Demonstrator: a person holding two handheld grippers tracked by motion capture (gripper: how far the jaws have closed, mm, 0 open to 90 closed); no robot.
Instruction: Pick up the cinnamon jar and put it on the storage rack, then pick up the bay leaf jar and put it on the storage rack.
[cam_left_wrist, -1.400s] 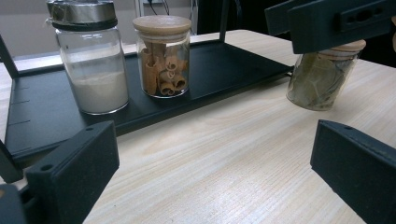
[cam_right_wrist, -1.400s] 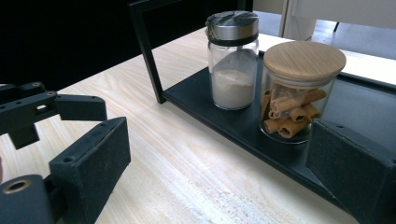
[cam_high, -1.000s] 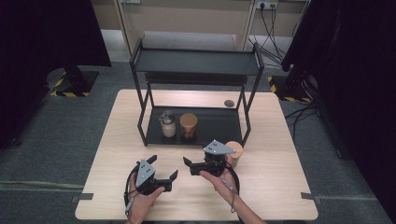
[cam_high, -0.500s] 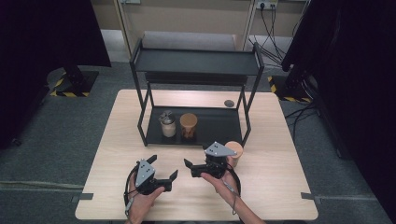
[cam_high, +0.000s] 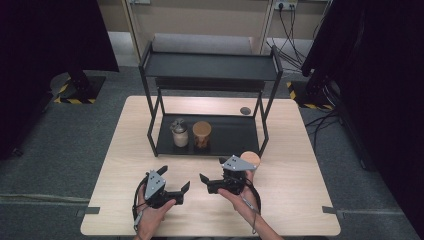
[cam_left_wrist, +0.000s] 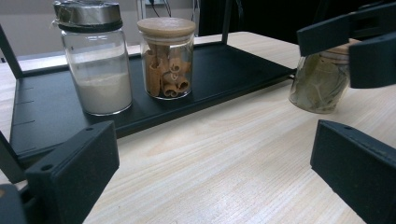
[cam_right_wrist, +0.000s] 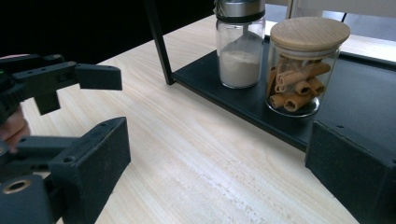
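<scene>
From the high view, the rack (cam_high: 210, 90) stands at the middle of the worktop (cam_high: 300, 200). On the rack's bottom shelf stand a powder jar (cam_high: 179, 133) and, just right of it, a jar of rolled sticks (cam_high: 201, 134). A third jar with a wooden lid (cam_high: 250, 160) sits on the worktop just outside the rack's front right leg. The left tongs (cam_high: 175, 181) and right tongs (cam_high: 209, 181) hover in front of the rack, jaws spread and empty. Compared with a second earlier, nothing has shifted: hands, jars and rack are as they were, so I judge no grasp has begun.

In the left gripper view, the left tongs (cam_left_wrist: 210, 177) gape wide over bare wood; the leaf jar (cam_left_wrist: 321, 81) stands off the rack's front edge, partly behind the other hand's tongs.

In the right gripper view, the right tongs (cam_right_wrist: 219, 182) are likewise spread, facing the rack's bottom shelf, with the stick jar (cam_right_wrist: 303, 65) nearest.
</scene>
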